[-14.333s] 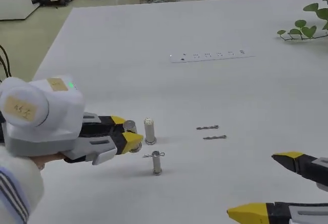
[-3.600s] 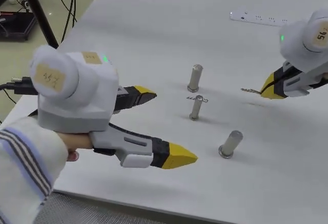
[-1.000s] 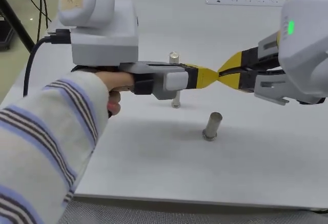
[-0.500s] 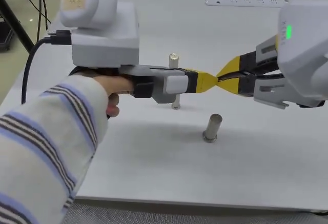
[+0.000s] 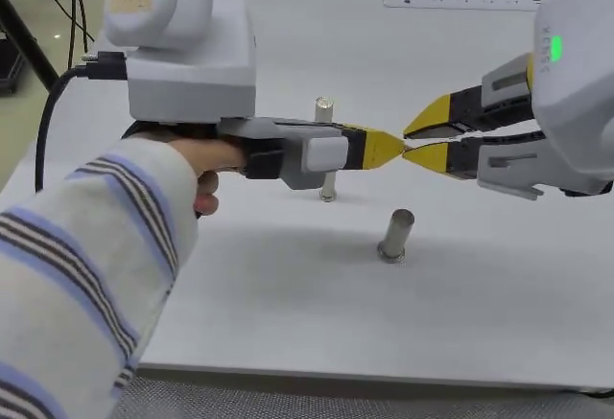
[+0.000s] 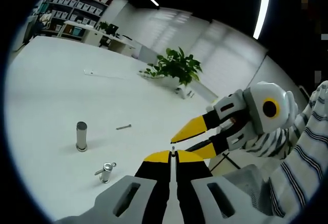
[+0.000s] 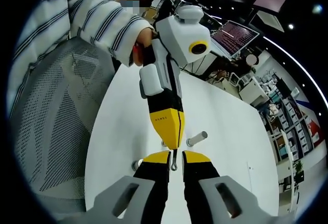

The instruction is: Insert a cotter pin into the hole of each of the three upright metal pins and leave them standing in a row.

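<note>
**Step in hand:** one thin steel-wire cotter pin (image 6: 173, 151) is being passed between the tools in mid-air, above the white table (image 5: 288, 323).

**Tools:**
- The left gripper (image 5: 395, 148), white-bodied with yellow-tipped black jaws, has its jaws together and pinched on the cotter pin. In the left gripper view the wire runs up the seam between them.
- The matching right gripper (image 5: 407, 143) meets it tip to tip with its jaws apart.
- In the right gripper view the free end of the wire, apparently the looped end, hangs between those tips. Whether either tip touches it cannot be determined.

**Work:**
- Three short grey cylindrical metal pins stand on the table below the tools. The near pin (image 5: 396, 235) looks bare, the middle pin (image 5: 329, 189) is largely hidden behind the left gripper, and the far pin (image 5: 324, 108) shows above it.
- In the left gripper view one fitted pin (image 6: 105, 171) carries a wire through its head.
- A spare cotter pin (image 6: 123, 127) lies on the table farther off.

**Assessment:** one of three appears fitted, and the second is in progress.

**Next move:**
- One tool needs a firm hold that leaves the straight legs free before the other draws clear.
- The legs must then be lined up squarely with the cross hole of a bare pin.
- The push must be gentle enough not to topple that pin.
</note>
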The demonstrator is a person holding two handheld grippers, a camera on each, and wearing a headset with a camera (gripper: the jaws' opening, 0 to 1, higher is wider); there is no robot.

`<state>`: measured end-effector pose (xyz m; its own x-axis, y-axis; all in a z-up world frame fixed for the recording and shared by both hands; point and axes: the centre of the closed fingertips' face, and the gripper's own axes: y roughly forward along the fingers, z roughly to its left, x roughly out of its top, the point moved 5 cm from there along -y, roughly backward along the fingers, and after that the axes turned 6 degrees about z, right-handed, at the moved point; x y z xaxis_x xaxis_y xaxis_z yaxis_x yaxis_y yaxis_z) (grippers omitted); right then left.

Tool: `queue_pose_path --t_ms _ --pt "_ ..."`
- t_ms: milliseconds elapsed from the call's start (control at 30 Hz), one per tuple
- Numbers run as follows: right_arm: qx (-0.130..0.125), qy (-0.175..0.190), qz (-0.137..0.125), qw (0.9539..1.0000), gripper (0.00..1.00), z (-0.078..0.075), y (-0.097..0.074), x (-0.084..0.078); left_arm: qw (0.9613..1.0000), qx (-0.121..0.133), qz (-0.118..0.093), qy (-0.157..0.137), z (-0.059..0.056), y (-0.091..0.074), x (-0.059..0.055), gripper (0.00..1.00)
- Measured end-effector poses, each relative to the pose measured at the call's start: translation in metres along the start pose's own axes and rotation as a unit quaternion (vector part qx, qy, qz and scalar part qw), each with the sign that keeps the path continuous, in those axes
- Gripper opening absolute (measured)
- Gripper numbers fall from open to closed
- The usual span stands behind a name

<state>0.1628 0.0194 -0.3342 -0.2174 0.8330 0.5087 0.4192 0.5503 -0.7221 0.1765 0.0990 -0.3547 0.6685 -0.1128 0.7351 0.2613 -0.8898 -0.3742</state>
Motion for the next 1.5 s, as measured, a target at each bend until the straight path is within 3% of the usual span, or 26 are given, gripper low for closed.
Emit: queue_pose_path --t_ms 367,533,633,1100,1267,1500 --pt "0.014 0.052 -0.006 0.9985 0.14 -0.003 -0.003 -0.01 0.9995 0.007 0.005 0.03 -0.005 -0.001 -0.004 0.0" --pt "0.038 0.091 -0.021 0.9949 0.15 -0.004 -0.003 -0.012 0.9982 0.009 0.004 0.058 -0.01 -0.003 -0.005 0.0" --pt "0.047 0.104 -0.031 0.993 0.15 -0.004 -0.004 -0.013 0.9953 0.014 0.002 0.095 -0.011 -0.004 -0.004 0.0" --pt "0.086 0.158 -0.046 0.9826 0.16 -0.001 -0.003 -0.018 0.9882 0.014 0.017 0.151 -0.013 -0.012 -0.009 0.0" --pt "0.102 0.164 -0.047 0.9802 0.16 0.001 -0.001 -0.019 0.9823 0.015 0.026 0.185 -0.014 -0.014 -0.013 0.0" --pt "0.125 0.174 -0.052 0.9754 0.16 0.01 0.003 -0.016 0.9781 0.004 0.019 0.207 -0.019 -0.016 -0.01 0.0"
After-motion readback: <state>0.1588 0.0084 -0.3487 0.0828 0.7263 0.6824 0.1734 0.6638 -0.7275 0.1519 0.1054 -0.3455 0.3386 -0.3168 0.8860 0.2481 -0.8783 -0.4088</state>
